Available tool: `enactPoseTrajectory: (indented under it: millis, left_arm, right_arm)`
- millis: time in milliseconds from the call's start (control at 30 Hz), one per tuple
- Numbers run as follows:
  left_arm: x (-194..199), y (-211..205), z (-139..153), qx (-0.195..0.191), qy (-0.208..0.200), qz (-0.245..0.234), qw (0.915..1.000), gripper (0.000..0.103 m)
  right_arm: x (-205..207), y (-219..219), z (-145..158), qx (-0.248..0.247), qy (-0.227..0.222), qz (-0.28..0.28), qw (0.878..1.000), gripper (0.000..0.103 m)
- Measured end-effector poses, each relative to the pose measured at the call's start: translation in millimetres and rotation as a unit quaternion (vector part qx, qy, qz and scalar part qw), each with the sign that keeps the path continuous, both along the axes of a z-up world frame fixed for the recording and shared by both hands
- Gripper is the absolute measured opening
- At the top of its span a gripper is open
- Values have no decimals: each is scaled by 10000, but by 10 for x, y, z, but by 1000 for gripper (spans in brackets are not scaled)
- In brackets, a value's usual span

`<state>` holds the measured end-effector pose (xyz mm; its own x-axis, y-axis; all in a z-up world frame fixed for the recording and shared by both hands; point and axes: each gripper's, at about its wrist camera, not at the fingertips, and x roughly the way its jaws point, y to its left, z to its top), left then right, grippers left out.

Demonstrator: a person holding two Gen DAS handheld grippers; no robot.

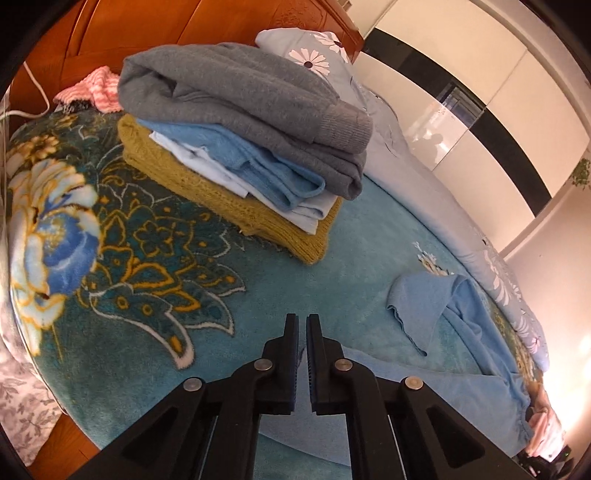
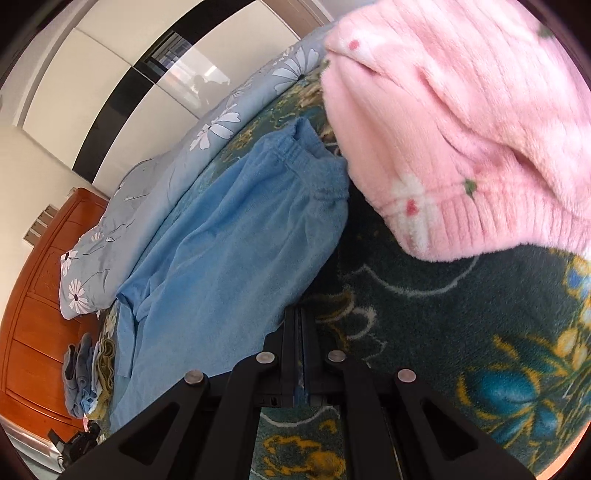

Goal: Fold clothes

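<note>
Left tongs [image 1: 302, 321] nearly pressed together, empty; right tongs [image 2: 299, 314] pinching trousers [image 2: 236, 236] hem. Risk: thin pinch slips; pink fleece [image 2: 461, 129] at 1 o'clock snags.

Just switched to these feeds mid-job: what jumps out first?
A stack of folded clothes, grey sweater on top, sits on the floral blanket near the wooden headboard. A fluffy pink garment fills the right wrist view's upper right, with light blue trousers spread unfolded beside it.

Folded clothes stack [image 1: 240, 147] on floral blanket [image 1: 129, 258]; blue garment [image 1: 443, 332] beside; left gripper [image 1: 302, 321] jaws nearly closed.
</note>
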<state>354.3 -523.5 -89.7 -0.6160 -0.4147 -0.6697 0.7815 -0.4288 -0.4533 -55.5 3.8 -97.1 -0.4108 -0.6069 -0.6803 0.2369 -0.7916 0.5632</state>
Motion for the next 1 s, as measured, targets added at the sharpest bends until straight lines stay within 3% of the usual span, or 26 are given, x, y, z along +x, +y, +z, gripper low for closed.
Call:
enactPoseTrajectory:
  millis: [67, 133, 167, 233, 267, 300, 367, 467, 567, 667, 733, 833, 900, 967, 1000]
  left_arm:
    - [-240, 57, 69, -83, -135, -450, 9989, 11]
    - [-564, 140, 106, -192, -329, -981, 9944, 28]
    - [-720, 190, 118, -276, -432, -1222, 9912, 41]
    - [-1024, 284, 131, -430, -638, -1680, 9828, 51]
    - [-1163, 320, 119, -484, -740, -1874, 9783, 56]
    - [-1302, 356, 107, -539, -842, -2068, 9733, 60]
    - [-1581, 430, 70, -653, -1081, -2447, 9613, 61]
    - [-2003, 540, -76, -858, -1623, -2971, 9370, 61]
    - [-2295, 609, -250, -931, -2031, -3303, 9170, 61]
    - [-2415, 608, -384, -890, -2198, -3365, 9114, 61]
    - [-2401, 587, -394, -914, -2088, -3321, 9153, 61]
    - [-2352, 547, -384, -939, -1953, -3264, 9200, 51]
    - [-2319, 529, -386, -1081, -2001, -3215, 9192, 21]
    - [-2273, 439, -360, -961, -1828, -3122, 9273, 5]
    - [-2257, 382, -348, -906, -1717, -3053, 9323, 5]
  right_arm:
    - [-34, -116, 62, 119, 207, 141, 9996, 2]
    - [-95, -279, 66, 299, 299, 299, 9987, 2]
    - [-124, -347, 63, 401, 292, 337, 9982, 2]
    - [-130, -371, 111, 527, 387, 247, 9976, 2]
    - [-120, -343, 152, 603, 516, 121, 9968, 7]
    - [-105, -290, 201, 706, 696, -67, 9951, 26]
    - [-77, -166, 285, 788, 954, -462, 9912, 48]
    - [-55, -96, 385, 674, 1148, -513, 9898, 48]
    - [-48, -312, 378, 623, 1223, 45, 9905, 49]
    - [-47, -548, 248, 807, 1153, 362, 9894, 49]
    - [-65, -622, 130, 736, 966, 420, 9917, 49]
    - [-100, -653, -10, 672, 761, 364, 9942, 49]
    - [-82, -632, -39, 636, 766, 354, 9944, 50]
    - [-83, -645, -32, 640, 784, 377, 9942, 50]
    - [-90, -658, -33, 653, 778, 396, 9940, 51]
